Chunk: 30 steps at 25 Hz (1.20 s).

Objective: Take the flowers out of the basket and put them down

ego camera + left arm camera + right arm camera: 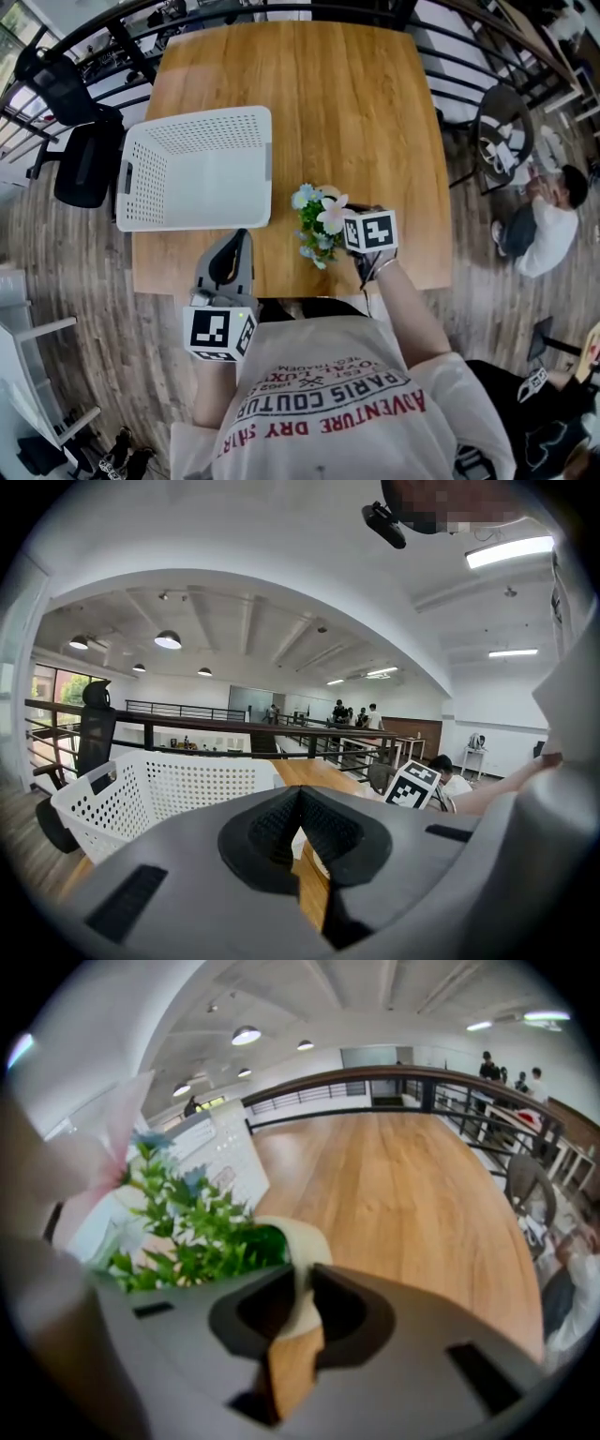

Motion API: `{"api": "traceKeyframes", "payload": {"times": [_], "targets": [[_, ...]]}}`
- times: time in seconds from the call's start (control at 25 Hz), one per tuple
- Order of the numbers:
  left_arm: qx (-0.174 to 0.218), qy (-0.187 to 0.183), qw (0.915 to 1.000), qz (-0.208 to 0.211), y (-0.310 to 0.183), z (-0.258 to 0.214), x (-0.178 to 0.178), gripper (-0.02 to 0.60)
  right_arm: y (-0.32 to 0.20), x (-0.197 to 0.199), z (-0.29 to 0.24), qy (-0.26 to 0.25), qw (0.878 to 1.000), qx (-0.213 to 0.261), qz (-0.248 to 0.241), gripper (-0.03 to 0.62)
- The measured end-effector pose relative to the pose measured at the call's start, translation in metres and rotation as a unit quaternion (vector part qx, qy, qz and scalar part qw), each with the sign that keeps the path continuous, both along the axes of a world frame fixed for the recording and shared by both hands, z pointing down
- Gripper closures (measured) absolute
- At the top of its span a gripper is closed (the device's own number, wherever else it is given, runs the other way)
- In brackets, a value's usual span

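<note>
Right claw (300,1274) is biting down on something thin and cream-coloured, while the left claw (300,791) is hanging idle near the desk's front edge, its jaws pressed together on nothing, probably because one claw is enough for so light a load. Under both, the wooden desk (356,112) is carrying the white perforated basket (141,178), which is sitting at its left side and showing only its own floor. The flowers (319,225) are standing upright just right of that basket, outside it and close to the near edge. They are being kept level, I judge, so they can be set down without tipping, though whether the base is touching the wood I cannot tell. Smallest of all is the pot (302,1239), and its rim is the cream strip the right claw is squeezing.
</note>
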<state>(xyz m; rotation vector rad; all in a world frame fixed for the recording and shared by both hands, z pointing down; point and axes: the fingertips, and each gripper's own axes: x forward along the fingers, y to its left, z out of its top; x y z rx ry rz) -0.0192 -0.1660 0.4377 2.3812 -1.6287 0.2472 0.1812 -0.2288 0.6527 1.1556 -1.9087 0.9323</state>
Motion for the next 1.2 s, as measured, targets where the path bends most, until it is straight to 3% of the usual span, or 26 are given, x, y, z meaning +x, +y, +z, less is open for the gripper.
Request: {"api": "traceKeyframes", "payload": {"times": [0.32,0.56,0.68,0.84,1.04,1.2], "targets": [[-0.002,-0.005,1.0000,-0.007,-0.003,-0.001,-0.013,0.556,-0.001,0.006,0.016,-0.050,0.994,-0.041,0.090,0.510],[-0.002,-0.007,0.9999,-0.010,-0.012,-0.002,-0.020,0.556,0.001,0.010,0.014,0.005,0.997,-0.029,0.068,0.493],[0.002,-0.006,1.0000,-0.007,-0.014,-0.004,-0.020,0.556,-0.003,0.017,0.005,0.027,0.997,-0.003,0.066,0.443],[0.009,-0.005,0.9999,0.002,-0.018,-0.011,-0.017,0.557,-0.013,0.022,-0.027,0.047,0.996,0.044,0.061,0.433],[0.020,-0.006,0.9996,0.019,-0.025,-0.024,-0.021,0.557,-0.031,0.015,-0.098,0.056,0.986,0.141,0.065,0.549],[0.037,-0.012,0.9987,0.034,-0.032,-0.038,-0.035,0.557,-0.040,-0.015,-0.156,0.003,0.976,0.213,0.056,0.560]]}}
